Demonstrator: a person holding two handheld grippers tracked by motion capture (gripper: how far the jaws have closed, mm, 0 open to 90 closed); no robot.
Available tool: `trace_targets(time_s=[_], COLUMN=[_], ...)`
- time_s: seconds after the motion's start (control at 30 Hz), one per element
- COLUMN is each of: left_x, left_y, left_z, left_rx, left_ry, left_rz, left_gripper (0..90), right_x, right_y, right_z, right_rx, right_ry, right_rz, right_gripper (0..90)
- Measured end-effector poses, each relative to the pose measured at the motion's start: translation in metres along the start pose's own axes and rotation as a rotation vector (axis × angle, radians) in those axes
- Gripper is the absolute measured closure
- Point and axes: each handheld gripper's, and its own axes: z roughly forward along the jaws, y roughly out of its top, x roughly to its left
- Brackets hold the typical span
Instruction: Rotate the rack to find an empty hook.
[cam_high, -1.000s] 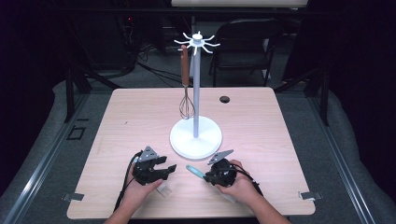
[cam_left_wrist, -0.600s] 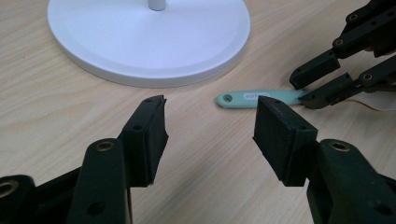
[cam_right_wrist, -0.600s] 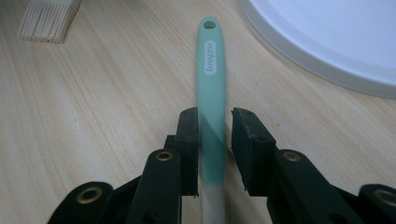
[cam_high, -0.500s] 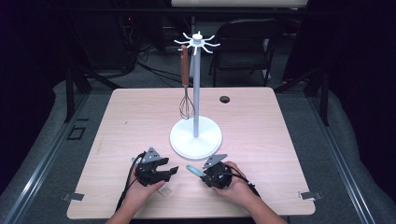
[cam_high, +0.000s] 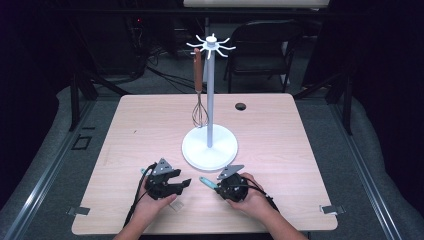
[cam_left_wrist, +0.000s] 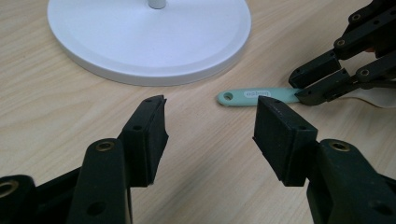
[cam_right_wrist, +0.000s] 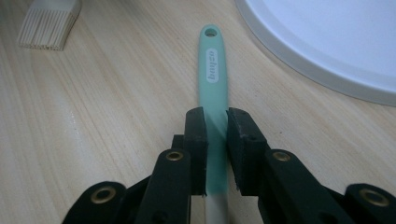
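right gripper (cam_right_wrist: 215, 128): clamped on mint handle (cam_right_wrist: 212, 70) | axis: along jaws, hole end toward stand base (cam_high: 209, 147) | left gripper (cam_left_wrist: 210, 126): apart, empty, near table's near edge

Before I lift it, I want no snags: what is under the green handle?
Bare wooden table lies under the green handle. The right hand-held gripper pinches the handle's near part, hiding what lies beneath there. The white stand base sits beside it, apart.

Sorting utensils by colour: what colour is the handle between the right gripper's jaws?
Mint green handle, clearest in the right gripper view.
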Motion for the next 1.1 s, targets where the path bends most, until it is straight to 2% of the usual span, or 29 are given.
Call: trace_targets(time_s=[0.13,0.37,0.57,0.6,0.67,0.7,0.87,1.1], left_x=[0.0,-0.003,-0.007,-0.008,-0.01,-0.01,-0.011,-0.01], left_y=[0.0,-0.001,-0.001,-0.001,-0.001,-0.001,-0.001,-0.002], left_z=[0.0,0.004,0.01,0.01,0.012,0.013,0.014,0.014], left_rx=[0.003,0.01,0.026,0.031,0.038,0.034,0.041,0.043], left_ry=[-0.003,-0.027,-0.047,-0.053,-0.057,-0.056,-0.059,-0.062], left_rz=[0.003,-0.003,0.02,0.026,0.029,0.031,0.033,0.034], left_gripper=[43.7,43.7,43.3,43.3,43.3,43.3,43.3,43.3], right_x=[-0.003,-0.003,-0.001,0.0,0.001,0.0,-0.001,0.003], right_y=[0.0,0.0,0.001,0.001,0.002,0.003,0.002,0.005], right_z=[-0.002,-0.006,-0.009,-0.009,-0.011,-0.013,-0.009,0.004], right_rx=[0.002,-0.033,-0.041,-0.042,-0.06,-0.064,-0.046,-0.021], right_ry=[0.009,0.031,0.036,0.038,0.031,0.027,0.016,0.018], right_rz=[0.011,0.024,0.018,0.014,0.009,0.005,0.017,-0.002], right_gripper=[78.3,78.3,78.9,80.5,90.0,89.9,78.2,70.5])
